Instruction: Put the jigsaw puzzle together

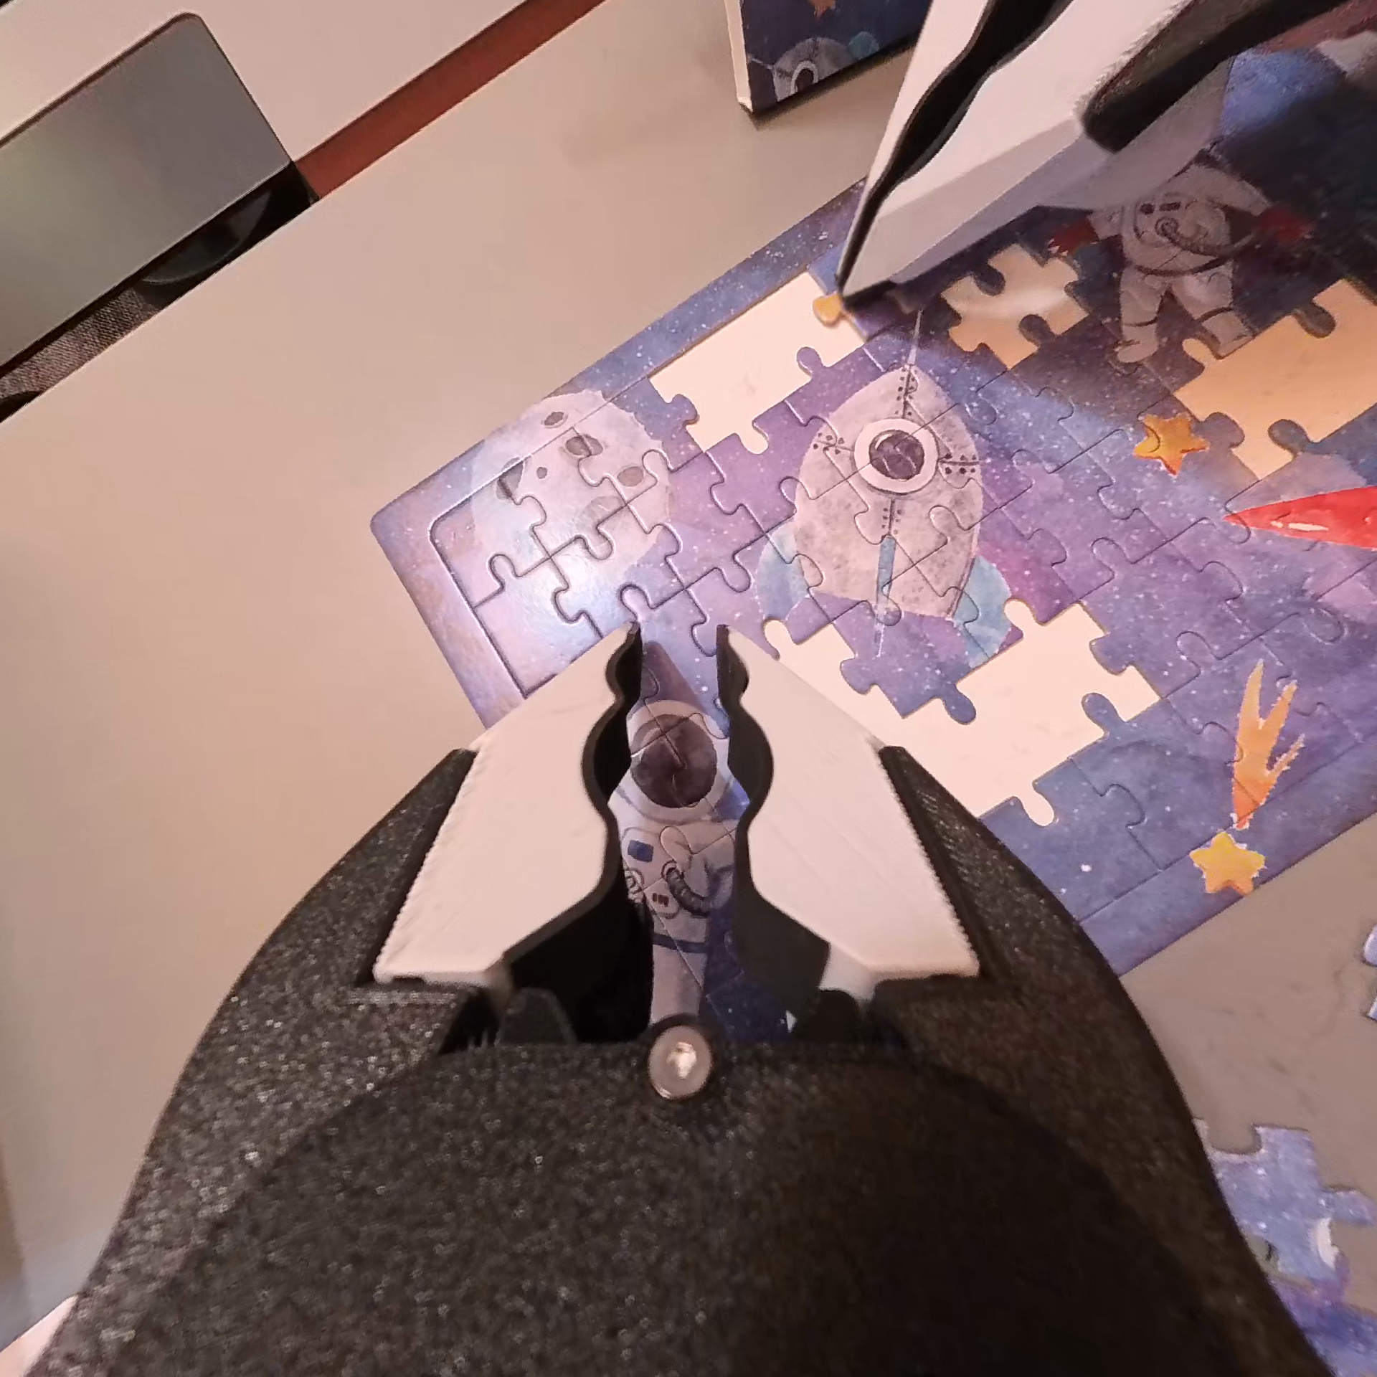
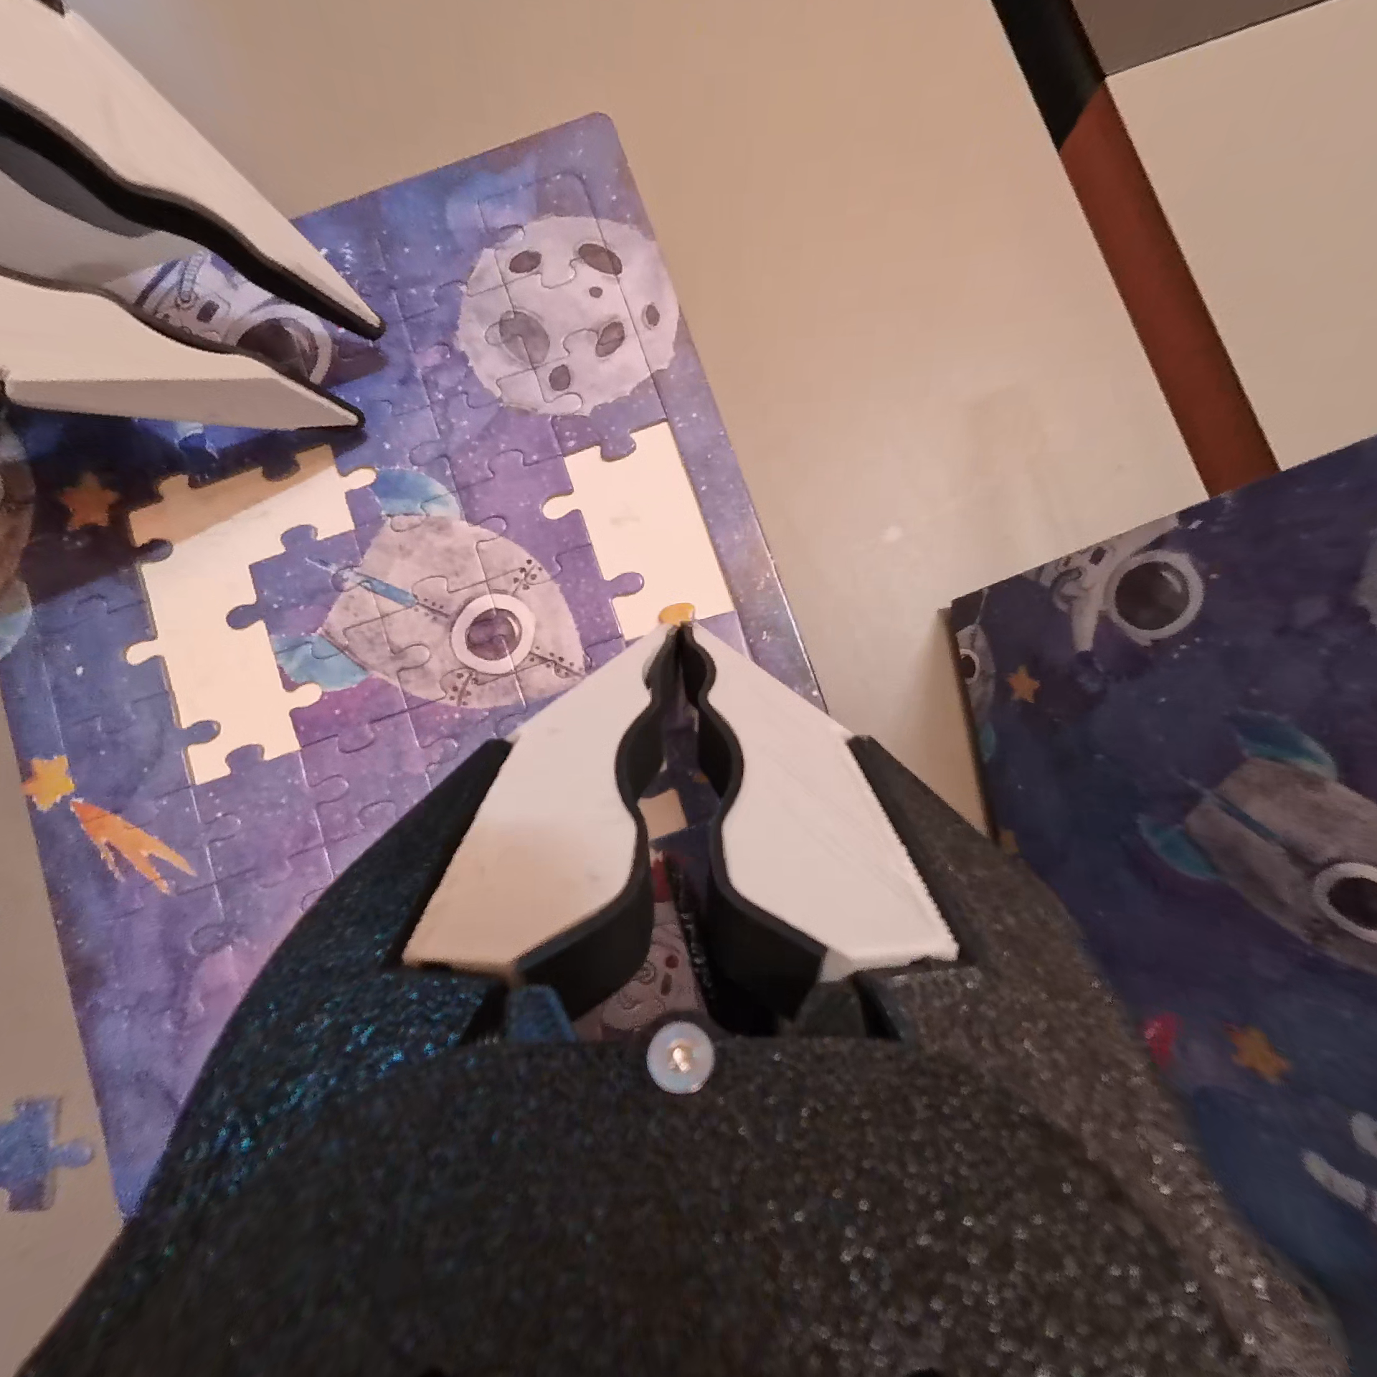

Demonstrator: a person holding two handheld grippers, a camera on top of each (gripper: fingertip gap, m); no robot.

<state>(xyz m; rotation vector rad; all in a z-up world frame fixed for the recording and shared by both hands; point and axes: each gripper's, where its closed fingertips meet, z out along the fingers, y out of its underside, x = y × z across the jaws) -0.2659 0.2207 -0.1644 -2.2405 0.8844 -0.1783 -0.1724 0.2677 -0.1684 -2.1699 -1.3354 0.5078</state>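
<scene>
The space jigsaw sits in its purple frame [image 1: 417, 536] on a beige table, with several white gaps such as one near the rocket [image 1: 745, 350] and one lower down [image 1: 1043, 670]. My left gripper [image 1: 674, 633] is open and empty, low over the astronaut part of the picture; it also shows in the right wrist view [image 2: 365, 372]. My right gripper [image 2: 679, 630] is shut, its tips resting on a piece with a yellow knob [image 2: 676, 612] at the frame's edge. The right gripper also shows in the left wrist view [image 1: 846, 290], beside that yellow knob [image 1: 827, 305].
The puzzle's box with the same picture [image 2: 1192, 745] stands right of the frame, also in the left wrist view [image 1: 805, 59]. Loose blue pieces lie on the table [image 1: 1304, 1207] [image 2: 37, 1140]. A dark object [image 1: 134, 164] lies beyond the table's brown edge [image 1: 447, 97]. Left tips to right tips: about 11 cm.
</scene>
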